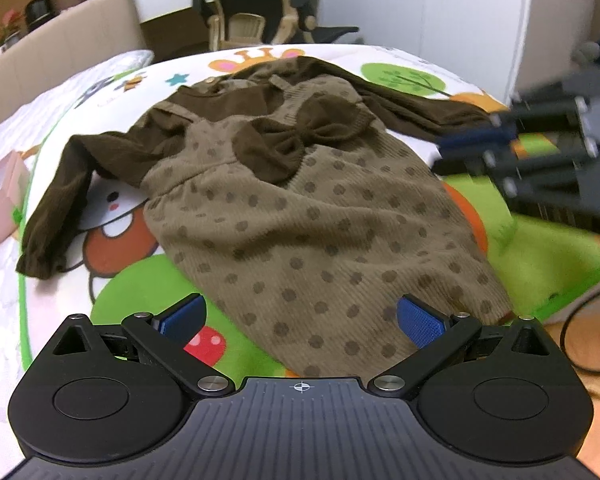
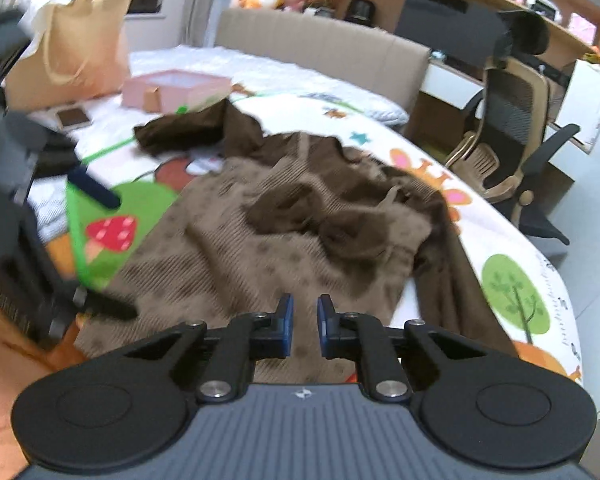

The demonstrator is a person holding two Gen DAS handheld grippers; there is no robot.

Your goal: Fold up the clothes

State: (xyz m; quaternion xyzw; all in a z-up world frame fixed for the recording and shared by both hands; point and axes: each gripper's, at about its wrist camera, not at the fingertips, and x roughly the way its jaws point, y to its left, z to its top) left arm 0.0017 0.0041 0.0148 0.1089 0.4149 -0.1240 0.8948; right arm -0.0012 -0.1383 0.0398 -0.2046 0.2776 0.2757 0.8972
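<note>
Dress (image 1: pixel 300 208) flat on bed (image 1: pixel 148 300). Left claw (image 1: pixel 300 320) spread over hem; right claw (image 2: pixel 303 320) nearly pressed together, pinching nothing.

Left gripper (image 1: pixel 300 316): tilted downward, jaws spread wide, blue pads (image 1: pixel 419 322) far apart, nothing between them.
Right gripper (image 2: pixel 303 322): angled downward, jaws drawn nearly together, narrow gap between pads, nothing gripped; blurred in left wrist view.

Pink box (image 2: pixel 176 90) on my bed's cartoon sheet (image 2: pixel 512 280); phone (image 2: pixel 73 117) and tan bag (image 2: pixel 72 46) beside box; chair (image 2: pixel 516 120) past bed.
</note>
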